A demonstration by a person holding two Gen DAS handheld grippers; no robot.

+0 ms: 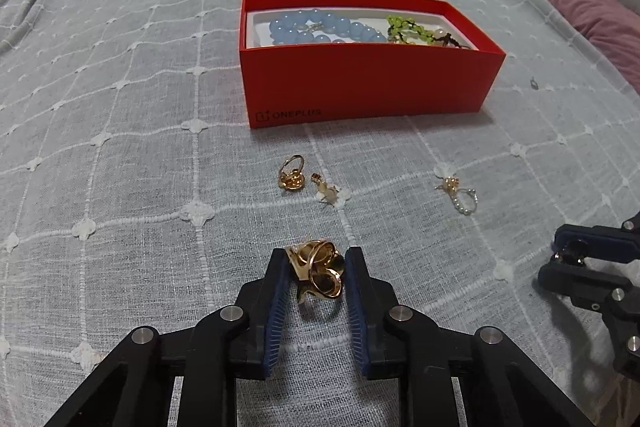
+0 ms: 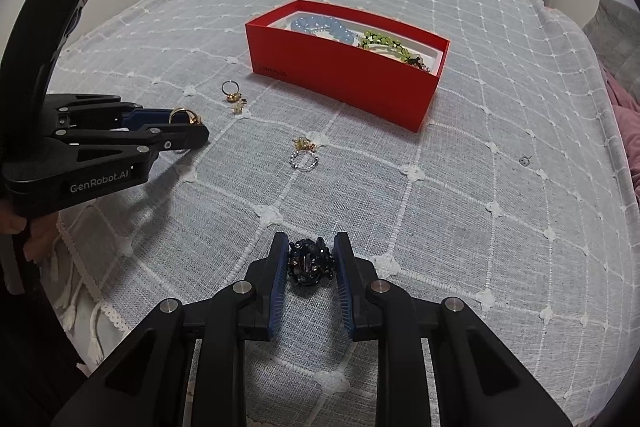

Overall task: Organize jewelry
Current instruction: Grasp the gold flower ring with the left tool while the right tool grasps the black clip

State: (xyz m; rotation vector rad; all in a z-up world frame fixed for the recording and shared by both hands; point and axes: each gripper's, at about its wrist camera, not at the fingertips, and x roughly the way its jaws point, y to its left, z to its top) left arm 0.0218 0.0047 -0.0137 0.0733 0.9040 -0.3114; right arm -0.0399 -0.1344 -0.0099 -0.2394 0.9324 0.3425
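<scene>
Left gripper (image 1: 316, 273) pinching a chunky gold ring (image 1: 318, 271), right gripper (image 2: 308, 261) pinching a dark jewelled ring (image 2: 310, 262), both likely destined for the open red cardboard box (image 1: 360, 83).

At the bottom centre of the frame the left tongs (image 1: 318, 267) grip a cluster of gold rings (image 1: 319, 270) between their blue pads, just above the grey checked bedspread (image 1: 120, 107). Further up lie a gold ring (image 1: 291, 174), a small pale earring (image 1: 326, 190) just beside it, and, to the right, a pearl-beaded piece (image 1: 460, 193). An open red box (image 1: 368, 83) sits upper centre, holding a blue bead bracelet (image 1: 324, 27) and green beads (image 1: 408, 29). At the right edge the right tongs (image 1: 560, 259) pinch something small and dark.
</scene>
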